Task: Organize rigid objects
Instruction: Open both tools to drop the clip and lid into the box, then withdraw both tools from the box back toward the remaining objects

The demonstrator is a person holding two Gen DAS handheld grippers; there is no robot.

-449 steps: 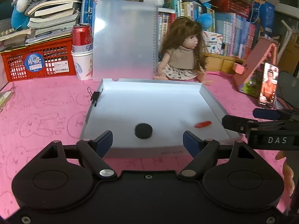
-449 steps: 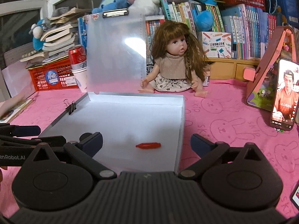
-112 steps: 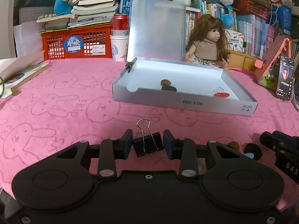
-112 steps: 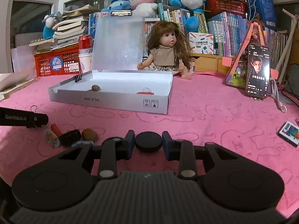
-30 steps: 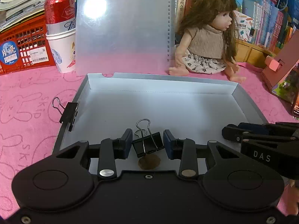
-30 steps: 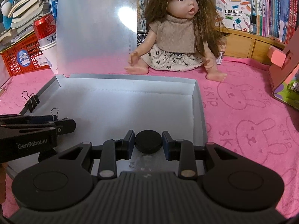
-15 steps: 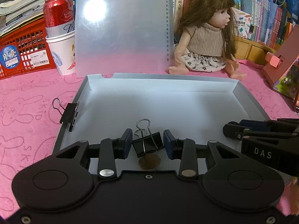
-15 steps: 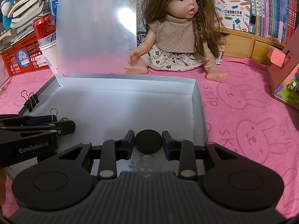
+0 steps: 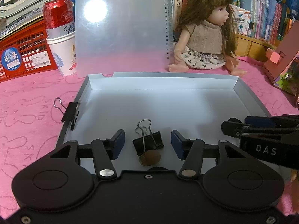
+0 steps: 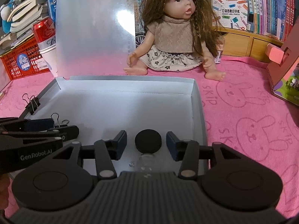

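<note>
Over the near part of the grey box (image 9: 243,100), the left gripper (image 9: 147,142) is opening around the binder clip (image 9: 148,145); pads clear. The right gripper (image 10: 146,142) is opening around the black disc (image 10: 148,143), perhaps falling.

Black binder clip (image 9: 148,142), black disc (image 10: 148,143) lying inside grey tray (image 9: 186,102).

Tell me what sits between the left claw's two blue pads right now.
In the left wrist view, a black binder clip lies between the opening pads, touching neither, on the box floor, with a brown pebble just beneath.
</note>
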